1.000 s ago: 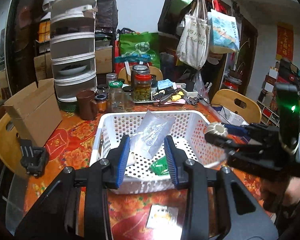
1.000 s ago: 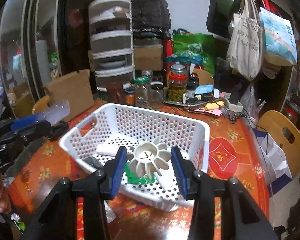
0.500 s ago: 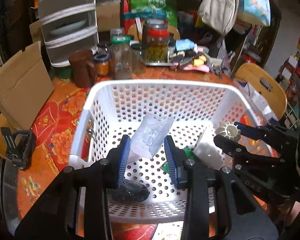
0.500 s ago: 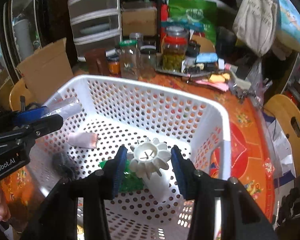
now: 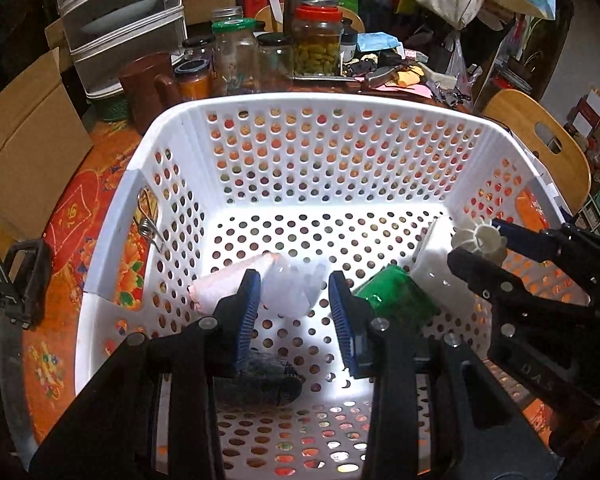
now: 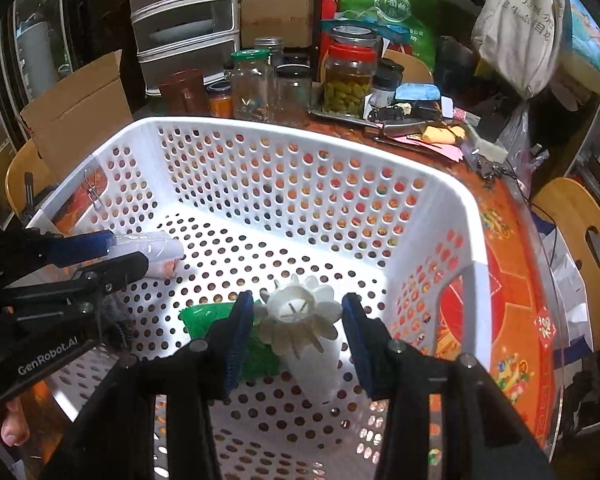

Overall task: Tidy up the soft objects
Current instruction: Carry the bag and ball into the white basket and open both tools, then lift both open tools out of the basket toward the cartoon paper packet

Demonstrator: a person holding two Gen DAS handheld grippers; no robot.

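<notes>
Both claws are down inside the white basket (image 5: 112, 240) for drop-off. My left gripper (image 5: 294, 304) is clenched on a clear plastic bag (image 5: 290, 286); my right gripper (image 6: 298, 316) pinches the white flower-shaped piece (image 6: 300, 310). A green pouch (image 6: 204, 318) lies just left of the right claw.

Dark soft bundle (image 5: 260, 380) on white basket (image 5: 340, 112) floor: mostly hidden behind left gripper (image 5: 294, 312) finger; kind unclear. Pink-white roll (image 5: 224, 286) in basket: near end covered by same finger. Green packet (image 5: 396, 300): inner edge hidden behind other left finger. White flower-shaped piece (image 6: 300, 312) between right gripper (image 6: 296, 328) fingers: contact with pads not discernible. Basket near rim: cut off by bottom edge in both views. Metal clip (image 5: 150, 228) on basket left wall: lower part hidden by rim. Print on green bag (image 6: 388, 12) behind basket: too small to read.
</notes>
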